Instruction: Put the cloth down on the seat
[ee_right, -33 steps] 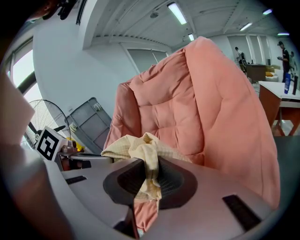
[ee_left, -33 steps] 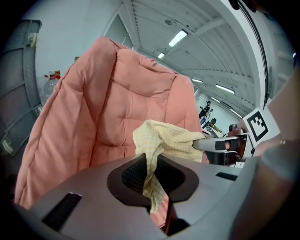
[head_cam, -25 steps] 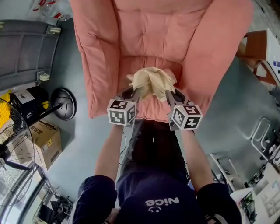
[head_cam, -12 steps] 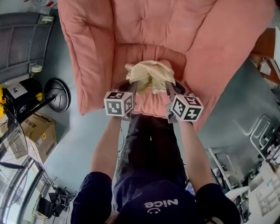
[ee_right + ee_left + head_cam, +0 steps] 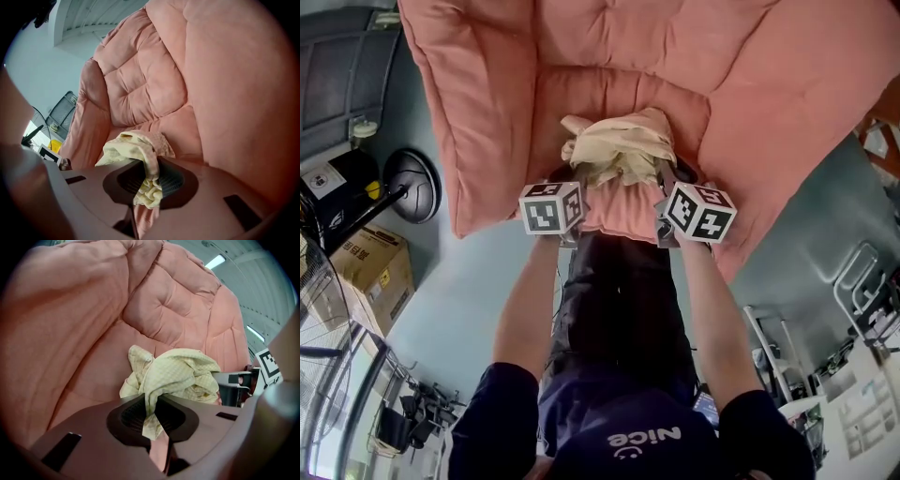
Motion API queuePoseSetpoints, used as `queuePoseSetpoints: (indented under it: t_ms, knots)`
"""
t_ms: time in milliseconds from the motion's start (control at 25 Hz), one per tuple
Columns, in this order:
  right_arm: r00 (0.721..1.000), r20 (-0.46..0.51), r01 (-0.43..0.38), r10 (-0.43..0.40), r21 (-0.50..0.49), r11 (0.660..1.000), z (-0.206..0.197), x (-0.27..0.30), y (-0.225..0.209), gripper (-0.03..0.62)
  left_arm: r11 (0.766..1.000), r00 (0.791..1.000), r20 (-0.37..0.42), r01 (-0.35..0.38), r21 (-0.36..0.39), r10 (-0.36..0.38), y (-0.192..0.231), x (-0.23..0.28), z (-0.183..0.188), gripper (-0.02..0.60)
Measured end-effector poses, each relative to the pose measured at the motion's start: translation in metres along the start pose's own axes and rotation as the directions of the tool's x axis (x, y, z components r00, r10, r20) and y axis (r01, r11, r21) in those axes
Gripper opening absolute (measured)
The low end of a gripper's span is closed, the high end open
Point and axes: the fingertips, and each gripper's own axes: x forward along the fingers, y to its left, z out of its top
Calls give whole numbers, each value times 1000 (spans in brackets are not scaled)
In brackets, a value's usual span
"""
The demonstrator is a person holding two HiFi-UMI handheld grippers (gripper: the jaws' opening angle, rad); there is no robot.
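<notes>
Pink armchair seat (image 5: 619,94), arms outstretched, left tongs (image 5: 151,411) and right tongs (image 5: 147,180) level, each pinching cloth (image 5: 619,145)

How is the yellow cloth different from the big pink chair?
The cloth is pale yellow and checked; the chair is plain pink. The cloth is scrunched into a bunch; the chair is spread wide and puffy. The left gripper and right gripper pinch the cloth, not the chair. Both look soft.

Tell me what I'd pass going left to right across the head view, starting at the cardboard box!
box → round black stand → left gripper → cloth → right gripper
</notes>
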Motion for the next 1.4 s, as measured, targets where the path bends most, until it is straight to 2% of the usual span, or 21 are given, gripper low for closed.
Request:
queuePoseSetpoints:
  t_ms: [120,280,400,520,680,720,960,1200,1400]
  knots:
    - [1000,-14,24,-24,-11,1000,-5,6,-5,80,1000,1000,-3,11,0,-11,3,3,0,58]
    - [999,-11,32,-32,-8,999,-2,4,-4,81,997,1000,-11,18,-78,-19,0,-1,4,60]
    - [999,-8,33,-33,16,999,1,-5,3,127,998,1000,-26,-4,-63,2,-3,-11,7,80]
    - [1000,-1,29,-29,2,1000,11,-20,16,196,997,1000,-16,-8,-76,7,-7,-28,14,151]
    - [1000,4,12,-12,-111,994,29,-52,38,206,994,999,0,35,-106,-35,-25,-60,24,258]
    - [1000,4,4,-4,-133,991,34,-61,44,207,993,999,12,49,-107,-48,-31,-70,29,267]
    - [999,38,-26,34,-191,981,60,-117,82,208,992,988,115,109,-62,-102,-71,-128,58,267]
    - [992,109,-34,61,-234,972,82,-180,119,207,988,961,230,153,34,-157,-119,-195,88,267]
    - [984,153,-53,96,-265,963,92,-230,141,207,981,940,291,151,118,-180,-148,-246,96,267]
